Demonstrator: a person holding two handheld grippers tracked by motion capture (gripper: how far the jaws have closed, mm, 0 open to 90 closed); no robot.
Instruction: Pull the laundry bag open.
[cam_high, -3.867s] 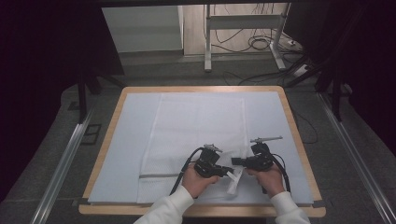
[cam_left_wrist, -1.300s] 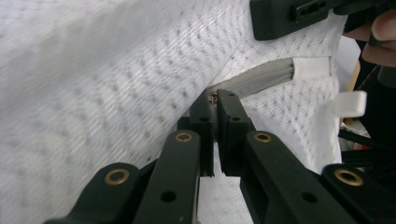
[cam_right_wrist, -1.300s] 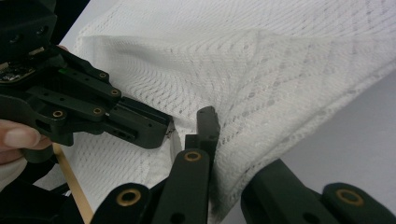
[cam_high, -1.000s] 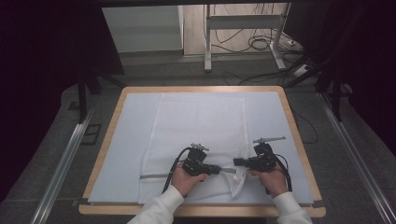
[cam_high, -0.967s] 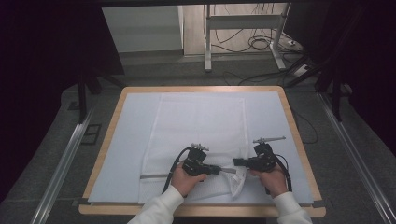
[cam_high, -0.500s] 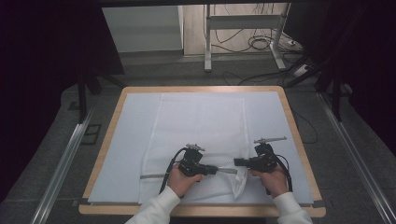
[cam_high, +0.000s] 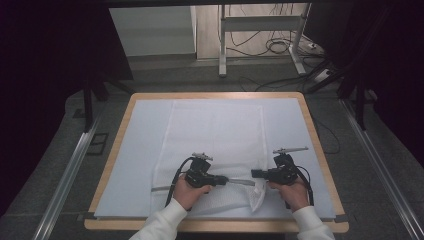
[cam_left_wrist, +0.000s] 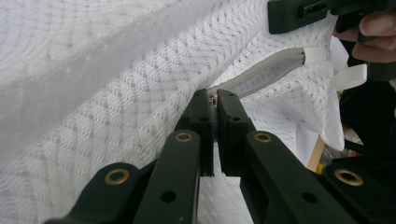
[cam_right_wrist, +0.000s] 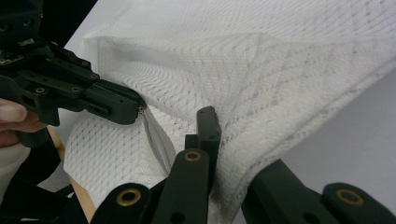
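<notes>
A white mesh laundry bag lies flat on the mat, its near right corner lifted. A grey zipper runs along its near end. My left gripper points right and is shut on the small metal zipper pull. The zipper tape stretches from it toward my right gripper. That gripper points left and is shut on the bag's mesh edge, with one jaw hidden under the cloth. In the right gripper view the left gripper shows at the left, its tip at the zipper.
A pale blue mat covers a wooden board with a raised rim. Metal rails run along both sides on the floor. Behind the board stand table legs and loose cables.
My left gripper has slid left along the zipper, away from the right gripper. The right gripper has kept still on the bag's corner.
</notes>
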